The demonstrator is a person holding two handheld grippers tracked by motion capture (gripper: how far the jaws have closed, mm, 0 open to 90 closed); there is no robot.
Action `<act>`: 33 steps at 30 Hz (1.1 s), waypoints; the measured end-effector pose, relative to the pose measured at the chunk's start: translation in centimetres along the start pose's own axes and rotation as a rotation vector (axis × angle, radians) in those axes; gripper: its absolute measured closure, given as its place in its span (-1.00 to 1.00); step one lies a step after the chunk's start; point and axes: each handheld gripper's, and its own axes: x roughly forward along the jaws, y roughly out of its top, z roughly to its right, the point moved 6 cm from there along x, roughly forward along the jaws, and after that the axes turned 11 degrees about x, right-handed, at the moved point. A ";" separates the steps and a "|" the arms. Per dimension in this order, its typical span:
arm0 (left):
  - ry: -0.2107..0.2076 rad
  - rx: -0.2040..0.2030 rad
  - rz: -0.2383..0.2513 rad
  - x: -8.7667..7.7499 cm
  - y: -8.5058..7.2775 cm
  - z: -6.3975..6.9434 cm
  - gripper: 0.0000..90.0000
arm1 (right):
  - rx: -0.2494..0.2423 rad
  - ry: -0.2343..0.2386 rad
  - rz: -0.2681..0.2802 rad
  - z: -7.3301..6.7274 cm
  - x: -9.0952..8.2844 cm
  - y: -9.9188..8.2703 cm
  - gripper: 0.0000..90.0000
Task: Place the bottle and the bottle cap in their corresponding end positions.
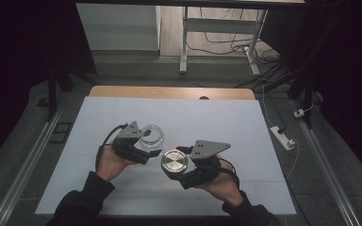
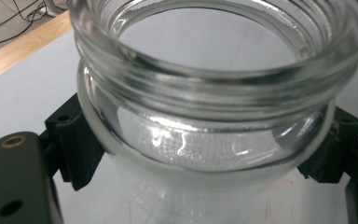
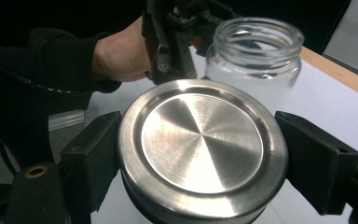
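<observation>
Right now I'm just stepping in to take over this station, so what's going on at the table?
A person is working with two hand-held tongs over the white table. The left tongs are clamped on a clear glass jar, open at its threaded mouth. The right tongs grip a round metal lid by its edge, flat side up, just beside the jar. The lid is off the jar.

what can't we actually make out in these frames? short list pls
- Glass jar base: in the left gripper view the bottom blurs into the white sheet; its rim is cut off by the top edge.
- Metal lid underside and inner thread: in the right gripper view it faces away, its near edge cut off by the bottom edge.
- Left gripper jaws: in the high view the grey plate covers them.
- Right gripper contact with the lid: too small there.
</observation>
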 end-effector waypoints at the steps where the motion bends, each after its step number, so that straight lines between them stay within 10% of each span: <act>1: -0.001 0.000 0.001 0.2 0.1 -0.1 -0.66 | -0.001 -0.001 -0.001 0.0 0.0 -0.2 -0.60; 33: -0.010 0.020 -0.011 6.5 0.8 -1.9 -0.66 | 0.009 -0.028 -0.083 0.7 3.5 -5.6 -0.60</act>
